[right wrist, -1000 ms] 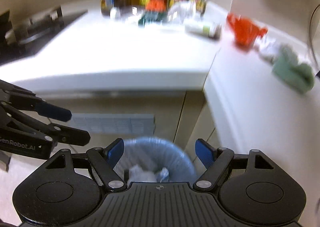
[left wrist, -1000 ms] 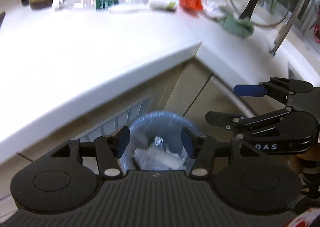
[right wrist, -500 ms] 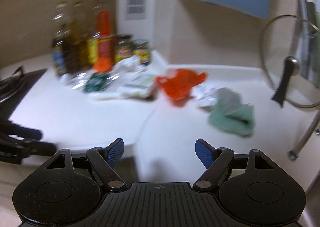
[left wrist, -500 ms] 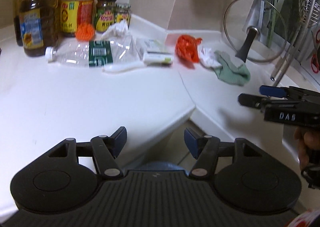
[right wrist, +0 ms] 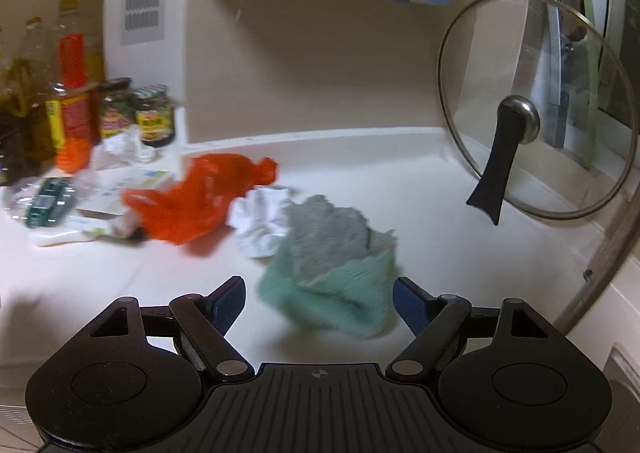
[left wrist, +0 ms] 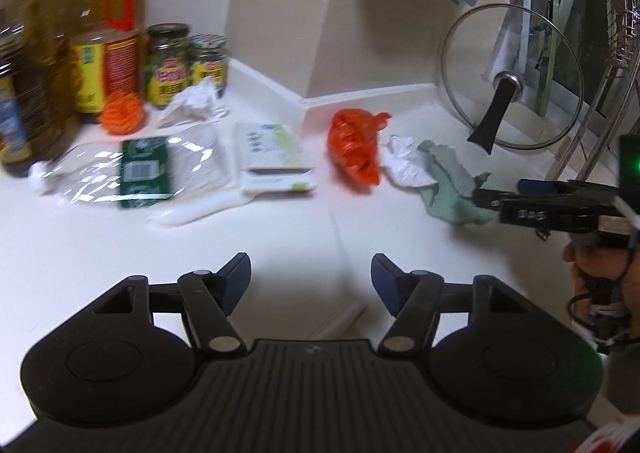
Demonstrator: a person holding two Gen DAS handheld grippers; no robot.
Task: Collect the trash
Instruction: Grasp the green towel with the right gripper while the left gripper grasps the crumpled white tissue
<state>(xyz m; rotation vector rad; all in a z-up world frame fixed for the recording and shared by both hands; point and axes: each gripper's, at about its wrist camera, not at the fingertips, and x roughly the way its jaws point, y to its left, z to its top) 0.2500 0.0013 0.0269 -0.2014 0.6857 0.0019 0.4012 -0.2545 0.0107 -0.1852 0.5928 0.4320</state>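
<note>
Trash lies along the back of the white countertop (left wrist: 120,253): a crushed clear bottle with a green label (left wrist: 140,169), a white carton (left wrist: 276,157), an orange plastic bag (left wrist: 356,149) and crumpled white paper (left wrist: 404,165). My left gripper (left wrist: 310,273) hovers over the counter in front of the carton and bag, its jaws opening with nothing between them. My right gripper (right wrist: 318,293) is open just short of a green cloth (right wrist: 332,265), with the paper (right wrist: 260,221) and orange bag (right wrist: 192,201) beyond it. In the left wrist view the right gripper (left wrist: 502,191) reaches the cloth's edge (left wrist: 448,181).
Oil bottles (left wrist: 24,93) and jars (left wrist: 168,65) stand at the back left, with more crumpled paper (left wrist: 192,101) in front of them. A glass lid (right wrist: 532,109) leans against the wall on the right. A wire rack (left wrist: 616,37) is at the far right.
Both grippers have risen from over the blue-lined bin to above the countertop, and the bin has left view. The right one has closed in on the green cloth. The left jaws stand wider.
</note>
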